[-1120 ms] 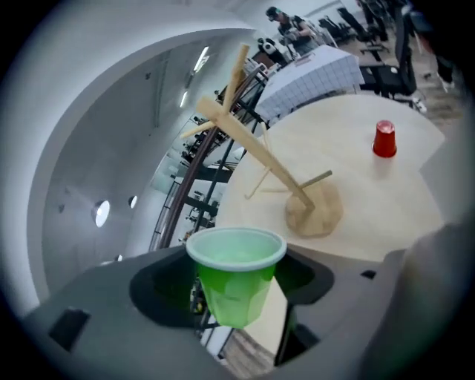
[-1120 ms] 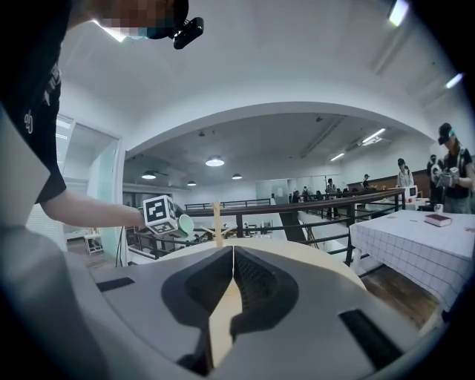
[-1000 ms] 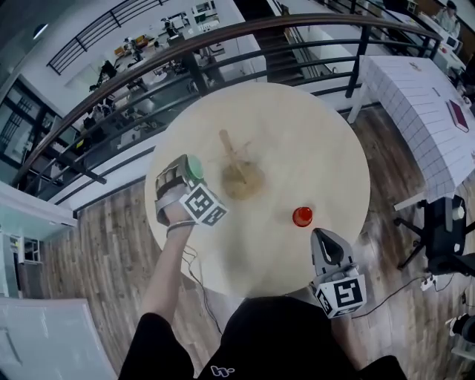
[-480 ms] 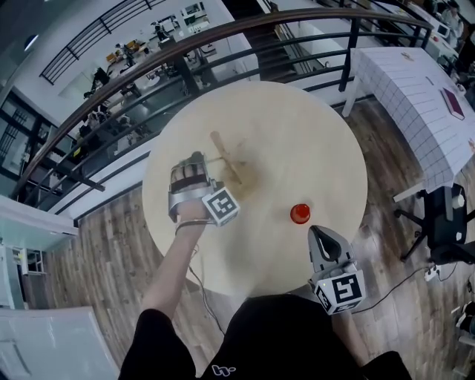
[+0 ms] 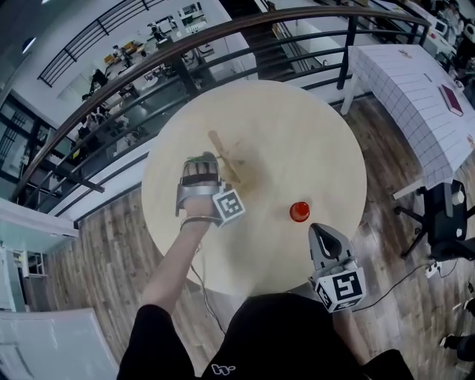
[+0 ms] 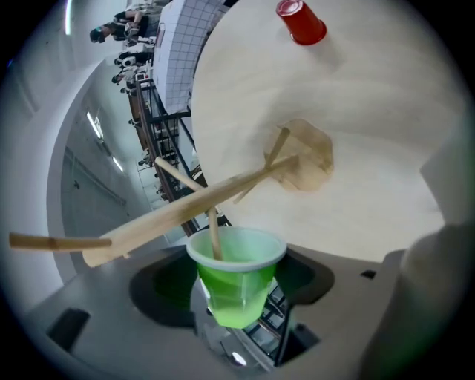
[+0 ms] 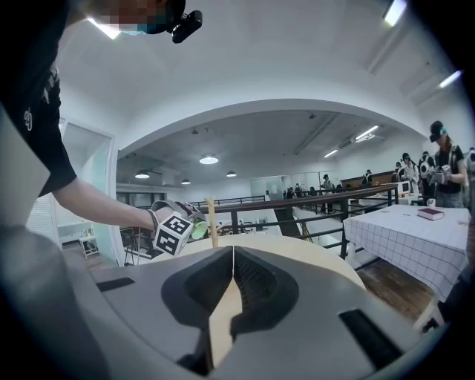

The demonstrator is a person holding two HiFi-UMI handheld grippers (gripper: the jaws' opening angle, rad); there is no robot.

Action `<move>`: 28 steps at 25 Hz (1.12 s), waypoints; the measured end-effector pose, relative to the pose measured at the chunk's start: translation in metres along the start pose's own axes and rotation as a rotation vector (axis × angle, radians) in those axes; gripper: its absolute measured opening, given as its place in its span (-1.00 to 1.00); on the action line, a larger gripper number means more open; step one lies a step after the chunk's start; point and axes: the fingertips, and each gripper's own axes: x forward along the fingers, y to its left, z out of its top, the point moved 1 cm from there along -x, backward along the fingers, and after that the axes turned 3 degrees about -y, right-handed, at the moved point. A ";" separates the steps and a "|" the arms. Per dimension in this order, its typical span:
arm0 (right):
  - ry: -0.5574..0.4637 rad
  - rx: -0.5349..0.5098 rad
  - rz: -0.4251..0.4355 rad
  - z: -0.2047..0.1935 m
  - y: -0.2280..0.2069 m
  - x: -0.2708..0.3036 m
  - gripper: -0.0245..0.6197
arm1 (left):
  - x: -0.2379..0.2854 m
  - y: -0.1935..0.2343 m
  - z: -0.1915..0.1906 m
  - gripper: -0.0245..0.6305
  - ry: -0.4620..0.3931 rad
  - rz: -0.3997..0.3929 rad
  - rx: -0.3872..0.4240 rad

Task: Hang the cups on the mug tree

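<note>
My left gripper (image 5: pixel 200 172) is shut on a green plastic cup (image 6: pixel 236 280), held sideways against the wooden mug tree (image 5: pixel 228 165) at the middle of the round table (image 5: pixel 304 126). In the left gripper view a thin peg (image 6: pixel 214 234) of the tree reaches into the cup's mouth, and the tree's post (image 6: pixel 185 211) runs back to its round base (image 6: pixel 306 154). A red cup (image 5: pixel 299 211) stands upside down on the table right of the tree, also visible as the red cup (image 6: pixel 300 21). My right gripper (image 5: pixel 325 245) hovers shut and empty at the table's near edge, its jaws meeting in the right gripper view (image 7: pixel 232 271).
A dark railing (image 5: pixel 223 37) curves behind the table. A table with a checked cloth (image 5: pixel 423 89) stands at the far right, an office chair (image 5: pixel 445 226) below it. Wooden floor surrounds the table. People stand in the background (image 7: pixel 445 167).
My left gripper has carried the green cup to the right, up against the mug tree. The right gripper and the red cup have stayed put.
</note>
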 end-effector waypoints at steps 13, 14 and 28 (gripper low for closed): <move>0.017 0.009 -0.021 -0.012 -0.007 -0.005 -0.89 | 0.002 -0.008 0.025 0.06 -0.027 -0.027 0.061; 0.019 0.011 -0.022 -0.013 -0.008 -0.005 -0.89 | 0.002 -0.008 0.025 0.06 -0.031 -0.032 0.061; 0.027 0.000 -0.005 -0.014 -0.004 0.004 -0.89 | -0.028 0.011 0.013 0.13 -0.146 -0.036 -0.195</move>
